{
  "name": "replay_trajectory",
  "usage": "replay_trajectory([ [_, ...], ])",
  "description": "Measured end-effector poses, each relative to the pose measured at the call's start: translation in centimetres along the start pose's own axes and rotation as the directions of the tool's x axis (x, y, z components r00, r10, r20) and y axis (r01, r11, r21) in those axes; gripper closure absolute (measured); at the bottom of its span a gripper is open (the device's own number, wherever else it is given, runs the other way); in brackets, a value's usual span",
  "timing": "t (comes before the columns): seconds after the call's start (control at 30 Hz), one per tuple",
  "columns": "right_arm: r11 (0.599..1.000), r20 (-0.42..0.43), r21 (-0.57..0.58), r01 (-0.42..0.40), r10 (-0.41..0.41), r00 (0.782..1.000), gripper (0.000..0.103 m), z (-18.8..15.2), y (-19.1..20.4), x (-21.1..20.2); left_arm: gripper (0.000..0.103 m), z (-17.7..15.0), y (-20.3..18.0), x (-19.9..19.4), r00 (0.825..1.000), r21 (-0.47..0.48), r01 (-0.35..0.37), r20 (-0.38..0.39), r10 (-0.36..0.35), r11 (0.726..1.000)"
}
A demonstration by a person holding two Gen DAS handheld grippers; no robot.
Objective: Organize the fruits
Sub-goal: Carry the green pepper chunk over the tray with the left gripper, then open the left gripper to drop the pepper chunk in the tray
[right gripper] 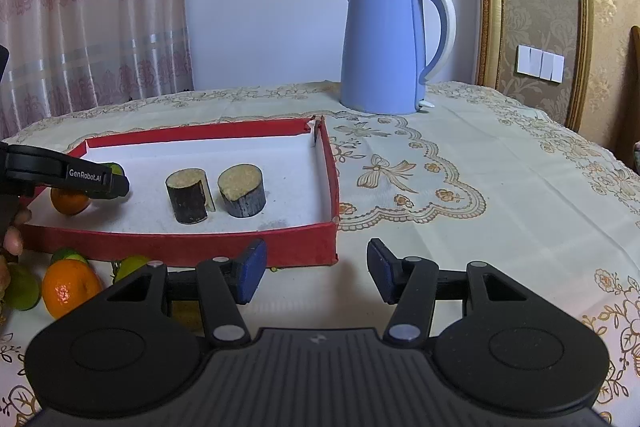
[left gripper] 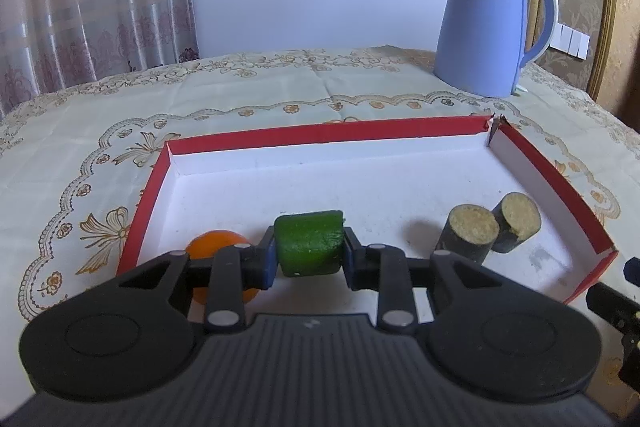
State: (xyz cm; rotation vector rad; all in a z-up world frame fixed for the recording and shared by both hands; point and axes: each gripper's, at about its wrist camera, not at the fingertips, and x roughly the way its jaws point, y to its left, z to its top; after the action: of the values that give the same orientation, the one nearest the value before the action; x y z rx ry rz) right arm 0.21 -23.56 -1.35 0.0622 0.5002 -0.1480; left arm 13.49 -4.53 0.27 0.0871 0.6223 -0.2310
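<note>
Left gripper (left gripper: 310,261) closed on a green chunk of fruit (left gripper: 310,243), blue pads pressed to its two sides, chunk held just above the white floor of a red-walled box (left gripper: 320,131). Seen from the right wrist camera, the same gripper (right gripper: 120,183) reaches in over the box's left end, with only a sliver of the green piece (right gripper: 117,169) showing past its black finger.

An orange (left gripper: 216,243) inside the box at the near left, right beside and partly hidden under the left gripper's left finger; touching or not, impossible to tell. Same orange (right gripper: 70,201) visible below the gripper in the right wrist view.

Two short dark stubs with pale cut tops standing in the box toward its right end: the left stub (left gripper: 468,235) upright, the right stub (left gripper: 516,223) tilted and just beside it, possibly touching in the left wrist view, a small gap showing between them in the right wrist view (right gripper: 188,197) (right gripper: 242,191).

Right gripper (right gripper: 316,273) held low over the tablecloth (right gripper: 480,147), just outside the box's near right corner, blue pads standing well apart with nothing between them.

Outside the box, on the cloth along its near wall at the left: another orange (right gripper: 70,287), with green fruits close around it (right gripper: 20,287) (right gripper: 134,265). Part of a hand (right gripper: 12,235) at the far left edge.

A blue kettle (right gripper: 392,47) upright on the far side of the table, well apart from the box. Curtain (right gripper: 92,7) behind at the left.
</note>
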Motion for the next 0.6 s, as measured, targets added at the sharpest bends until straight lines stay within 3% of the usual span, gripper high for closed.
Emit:
replay_trajectory([
  [0.13,1.0,0.0,-0.001,0.0,0.0,1.0,0.048,0.0,0.0,0.0,0.042,0.0,-0.1,-0.5,0.999,-0.001,0.009,0.031,-0.009,1.0],
  [0.23,1.0,-0.001,0.002,0.002,-0.002,1.0,0.048,0.0,-0.1,0.0,0.02,-0.1,-0.7,-1.2,0.996,0.03,-0.039,0.079,0.036,0.999],
  [0.6,1.0,-0.009,0.001,0.009,-0.009,1.0,0.048,0.0,0.0,0.1,0.016,0.1,0.9,-4.5,0.991,-0.008,-0.036,0.126,0.037,0.999],
])
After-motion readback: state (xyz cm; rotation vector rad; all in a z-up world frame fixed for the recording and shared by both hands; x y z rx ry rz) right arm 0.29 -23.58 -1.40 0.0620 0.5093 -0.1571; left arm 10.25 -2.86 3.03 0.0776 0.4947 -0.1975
